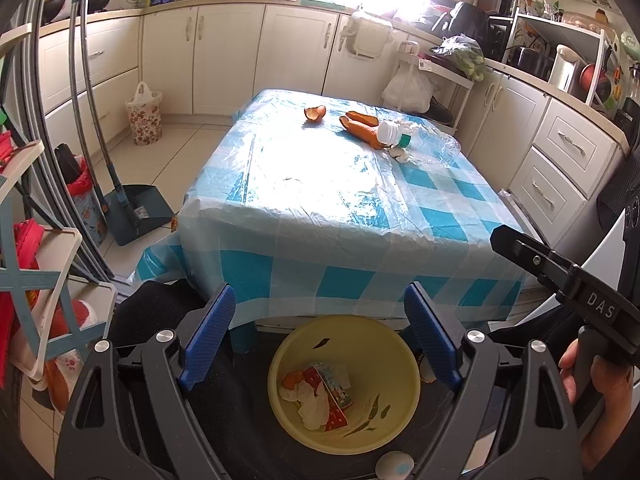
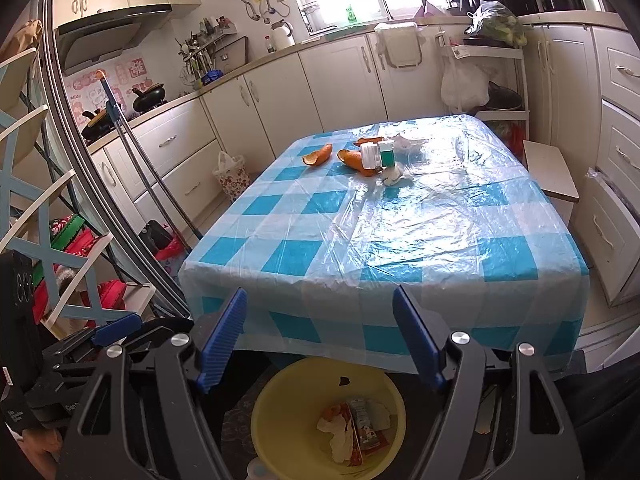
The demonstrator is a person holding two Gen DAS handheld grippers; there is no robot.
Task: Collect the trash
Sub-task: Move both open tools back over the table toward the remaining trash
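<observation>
A yellow bin [image 1: 394,364] [image 2: 304,384] stands on the floor below the table's near edge, holding crumpled tissue, a red carton and orange peel. My left gripper [image 1: 320,336] hangs open over it, nothing between its blue pads. The right gripper [image 2: 320,338] is open and bare too, above the bin. At the far end of the checked table [image 1: 320,208] [image 2: 400,232] lie orange peels [image 1: 315,113] [image 2: 318,156], a white bottle on its side [image 1: 390,133] [image 2: 372,155], a crumpled tissue [image 1: 400,154] [image 2: 394,176] and clear plastic wrap [image 1: 436,144] [image 2: 444,148].
A blue dustpan [image 1: 138,212] and broom lean at the left by a rack. A flowered bin [image 1: 144,118] [image 2: 232,178] stands by the cabinets. A cart with bags [image 1: 432,88] [image 2: 488,80] sits behind the table, a stool [image 2: 550,174] at its right. A hand [image 1: 600,396] holds the right gripper's handle.
</observation>
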